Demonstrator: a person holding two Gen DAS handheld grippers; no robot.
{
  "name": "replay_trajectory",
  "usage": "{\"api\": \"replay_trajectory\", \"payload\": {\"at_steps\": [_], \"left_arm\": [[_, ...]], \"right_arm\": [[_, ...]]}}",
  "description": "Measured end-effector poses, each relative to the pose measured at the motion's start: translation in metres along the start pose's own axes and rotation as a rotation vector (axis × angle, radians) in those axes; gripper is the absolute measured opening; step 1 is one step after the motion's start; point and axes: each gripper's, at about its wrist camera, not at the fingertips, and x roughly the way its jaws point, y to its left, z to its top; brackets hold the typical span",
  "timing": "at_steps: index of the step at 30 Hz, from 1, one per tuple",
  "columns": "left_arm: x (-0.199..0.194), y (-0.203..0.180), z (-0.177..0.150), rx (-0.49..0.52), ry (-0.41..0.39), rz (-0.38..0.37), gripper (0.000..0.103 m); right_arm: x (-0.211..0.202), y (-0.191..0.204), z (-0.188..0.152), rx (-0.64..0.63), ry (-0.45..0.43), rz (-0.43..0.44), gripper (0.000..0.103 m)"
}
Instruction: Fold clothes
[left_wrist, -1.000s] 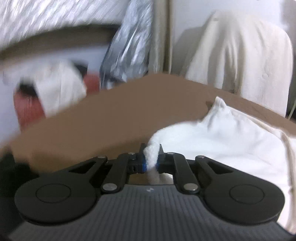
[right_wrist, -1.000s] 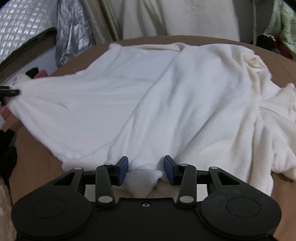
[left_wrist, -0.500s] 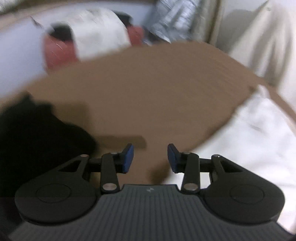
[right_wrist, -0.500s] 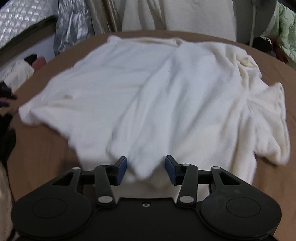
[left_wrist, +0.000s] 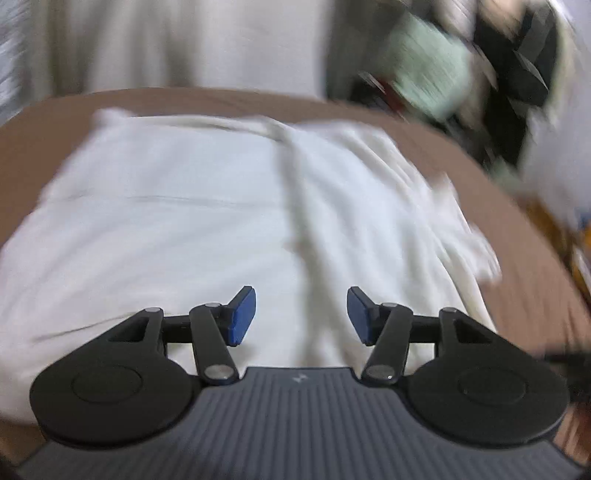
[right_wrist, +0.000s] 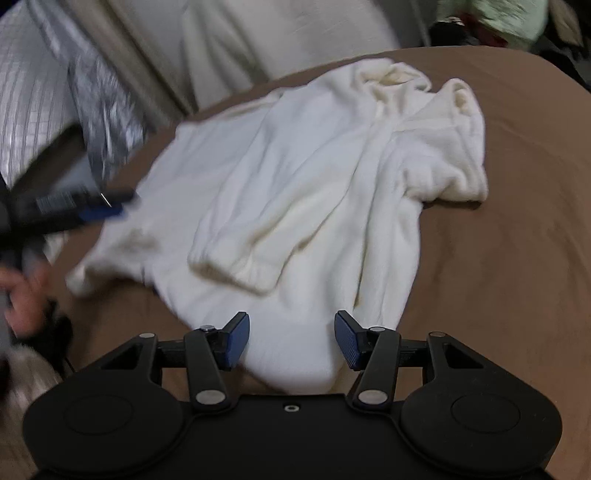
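Note:
A white fleece sweater (right_wrist: 295, 177) lies on the brown table (right_wrist: 498, 240), with one sleeve folded across its body and the cuff (right_wrist: 236, 266) pointing toward me. My right gripper (right_wrist: 291, 339) hangs open over the near hem, its blue pads apart and not pressing on the cloth. In the left wrist view the same sweater (left_wrist: 184, 221) fills the blurred middle. My left gripper (left_wrist: 301, 315) hovers above it with jaws opening and nothing held between them. The left gripper (right_wrist: 74, 210) also shows at the sweater's left edge, with a hand (right_wrist: 22, 291) behind it.
A cream garment (right_wrist: 280, 37) hangs behind the table's far edge. A silver quilted cover (right_wrist: 99, 110) stands at the back left. Green clothing (left_wrist: 424, 74) and dark clothing (left_wrist: 517, 74) are piled beyond the right end. Bare brown table lies right of the sweater.
My left gripper let go of the sweater's corner, opened and swung round to face the sweater. My right gripper opened a little wider and drew back, and the sweater now lies slack.

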Motion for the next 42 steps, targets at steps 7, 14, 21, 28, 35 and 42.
{"api": "replay_trajectory", "payload": {"at_steps": [7, 14, 21, 28, 35, 42], "left_arm": [[0.102, -0.039, 0.005, 0.082, 0.225, -0.028, 0.079], [0.101, -0.028, -0.004, 0.009, 0.191, -0.099, 0.086], [0.098, -0.02, -0.004, -0.026, 0.154, -0.132, 0.087], [0.091, -0.011, -0.005, -0.077, 0.132, -0.176, 0.087], [0.086, -0.001, 0.003, -0.153, 0.141, -0.233, 0.087], [0.052, 0.013, 0.017, -0.165, 0.082, -0.25, 0.085]], "right_arm": [[-0.001, -0.056, 0.033, 0.25, -0.059, 0.08, 0.064], [0.052, -0.132, 0.028, 0.579, -0.075, 0.085, 0.065], [0.093, -0.125, 0.076, 0.526, -0.065, 0.135, 0.068], [0.127, -0.104, 0.122, 0.318, -0.084, 0.155, 0.03], [0.093, -0.028, 0.155, -0.021, -0.244, 0.079, 0.023], [0.098, 0.057, 0.216, -0.231, -0.195, 0.11, 0.023]]}}
